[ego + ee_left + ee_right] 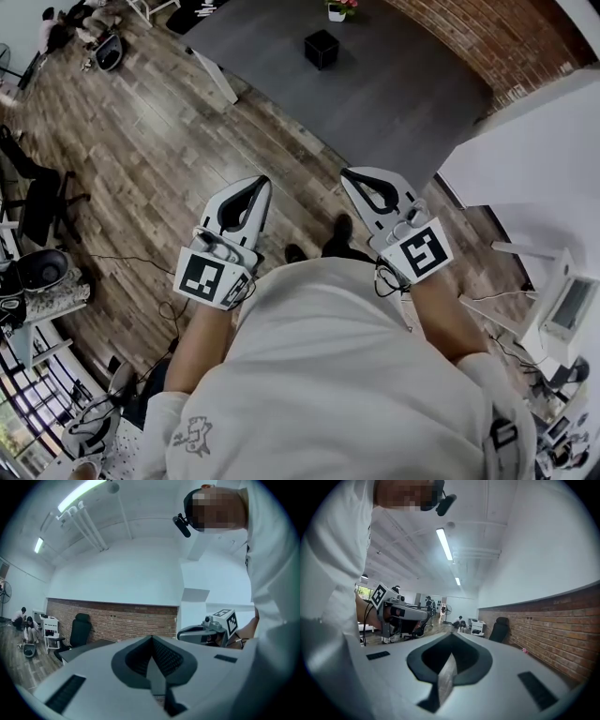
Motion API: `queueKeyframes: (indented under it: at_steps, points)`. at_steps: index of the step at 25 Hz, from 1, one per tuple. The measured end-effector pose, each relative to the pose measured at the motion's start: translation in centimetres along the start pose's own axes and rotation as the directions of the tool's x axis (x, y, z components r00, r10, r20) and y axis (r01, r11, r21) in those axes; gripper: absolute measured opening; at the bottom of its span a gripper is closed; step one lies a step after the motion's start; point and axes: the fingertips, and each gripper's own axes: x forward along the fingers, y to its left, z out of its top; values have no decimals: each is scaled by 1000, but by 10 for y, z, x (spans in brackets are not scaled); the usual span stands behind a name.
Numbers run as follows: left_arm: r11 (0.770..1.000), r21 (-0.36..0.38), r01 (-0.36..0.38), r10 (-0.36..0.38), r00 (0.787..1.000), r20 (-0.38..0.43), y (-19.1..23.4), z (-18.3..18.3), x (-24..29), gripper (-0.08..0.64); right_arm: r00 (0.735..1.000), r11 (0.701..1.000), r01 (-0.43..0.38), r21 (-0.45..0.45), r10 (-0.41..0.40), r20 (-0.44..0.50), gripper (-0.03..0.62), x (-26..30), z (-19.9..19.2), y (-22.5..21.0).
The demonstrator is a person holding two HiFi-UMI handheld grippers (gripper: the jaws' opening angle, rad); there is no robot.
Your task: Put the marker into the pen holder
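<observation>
Head view: left tongs (261, 184) and right tongs (351, 178) are pinched together and empty, probably a carry pose, with no marker in sight and the black box (321, 48) (holder, I guess) well ahead of them.

Bright, even light falls from ceiling tubes (444, 543); both gripper views bulge and darken toward round edges; shadows are soft.

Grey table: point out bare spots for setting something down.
The grey table is mostly bare: the stretch from the black box to the brick wall and down to the near edge. Only its far end holds things, the box and a flower pot.
</observation>
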Motion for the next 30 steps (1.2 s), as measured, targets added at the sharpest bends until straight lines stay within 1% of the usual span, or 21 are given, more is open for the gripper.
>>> queueKeyframes:
  at_steps: [5,11,14,18,30]
  points:
    - [1000,-12,16,-16,1000,17,0,0,-28,11,1000,1000,29,4,-29,11,6,-2,8,31]
    - [1000,-1,28,-28,999,26,-7,0,-53,11,999,999,46,0,-46,13,5,-7,16,58]
    - [1000,-2,28,-28,999,26,-9,-2,-58,11,998,998,58,6,-58,16,5,-13,16,64]
    - [1000,-7,21,-20,999,26,-6,-4,-64,11,999,999,50,15,-50,13,5,-14,13,73]
    - [1000,-14,27,-27,999,40,-8,-1,-67,11,998,998,56,4,-56,19,5,-13,20,75]
